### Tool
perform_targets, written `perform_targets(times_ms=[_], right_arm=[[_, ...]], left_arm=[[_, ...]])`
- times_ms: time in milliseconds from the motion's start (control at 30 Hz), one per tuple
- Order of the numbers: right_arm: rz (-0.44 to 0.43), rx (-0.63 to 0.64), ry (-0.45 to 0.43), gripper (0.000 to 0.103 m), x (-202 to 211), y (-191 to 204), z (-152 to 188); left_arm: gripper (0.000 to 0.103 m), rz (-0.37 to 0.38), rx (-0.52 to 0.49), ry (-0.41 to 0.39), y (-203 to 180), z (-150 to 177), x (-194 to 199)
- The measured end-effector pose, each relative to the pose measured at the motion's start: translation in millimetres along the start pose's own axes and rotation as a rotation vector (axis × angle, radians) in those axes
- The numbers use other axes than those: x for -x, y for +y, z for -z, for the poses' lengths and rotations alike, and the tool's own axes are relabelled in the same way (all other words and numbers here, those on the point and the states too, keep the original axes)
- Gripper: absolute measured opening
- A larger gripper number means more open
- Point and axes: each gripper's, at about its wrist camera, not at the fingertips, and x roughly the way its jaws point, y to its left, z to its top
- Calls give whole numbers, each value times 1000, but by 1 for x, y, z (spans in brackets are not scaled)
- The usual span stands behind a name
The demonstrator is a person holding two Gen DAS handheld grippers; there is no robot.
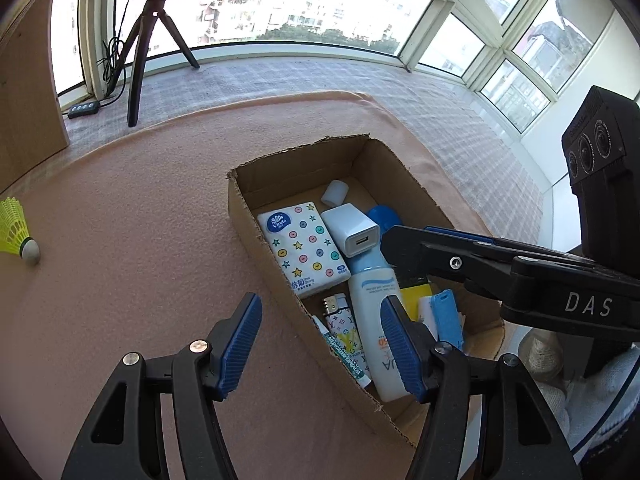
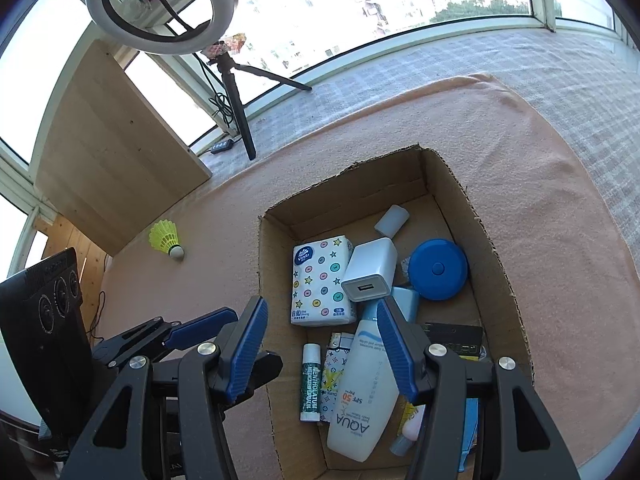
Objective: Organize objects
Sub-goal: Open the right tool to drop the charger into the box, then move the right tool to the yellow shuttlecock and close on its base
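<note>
Both tools are spread wide with nothing between their pads: the left tool (image 1: pixel 320 344) hangs over the near-left wall of the cardboard box (image 1: pixel 256 236), one finger outside over the pink cloth, the other over the box's contents, while the right tool (image 2: pixel 320 348) hovers above the box's near half. Directly beneath lie the items already gathered: one white sunscreen bottle (image 2: pixel 364 392) with its long axis running from near to far along the box, one green lip balm stick (image 2: pixel 309 384) and one patterned lighter (image 2: pixel 334 376) lying parallel beside it, one tissue pack (image 2: pixel 320 280), one white USB charger (image 2: pixel 370 272) resting partly on the bottle's neck, one round blue case (image 2: pixel 438 270), one small white cap (image 2: pixel 392 218) toward the far wall, and some blue and yellow items in the near-right corner, too hidden to count. The one thing plainly outside the box is a single yellow shuttlecock (image 1: pixel 16 236), lying on its side on the pink-covered worktop (image 1: pixel 140 208), well apart from the box and off to the left of both tools; its cork end points toward the box and its skirt away from it. Judging by the layout, it is the last piece to collect, and the left tool is the nearer one: it would have to swing leftward, away from the box, and close across the cork or the skirt. Beyond stand one tripod (image 2: pixel 240 108) carrying one ring light (image 2: pixel 160 8), and the windows.
</note>
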Motion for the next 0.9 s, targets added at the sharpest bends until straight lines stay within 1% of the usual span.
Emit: perform_targets(times_ms=[167, 300, 433, 600, 700, 900], right_arm=[[4, 60, 6, 53, -7, 29, 4], [-13, 97, 28, 53, -20, 51, 7], [-29, 138, 51, 53, -35, 76, 10], [-64, 197, 86, 53, -61, 113, 12], [-72, 232, 100, 53, -78, 138, 12], [-78, 310, 110, 53, -112, 188, 4]], left_arm=[[67, -61, 34, -11, 33, 22, 25], [67, -86, 108, -26, 70, 42, 52], [68, -128, 180, -41, 109, 68, 79], [68, -189, 266, -55, 156, 104, 110], [68, -213, 327, -70, 182, 125, 129], [68, -268, 406, -82, 222, 161, 155]])
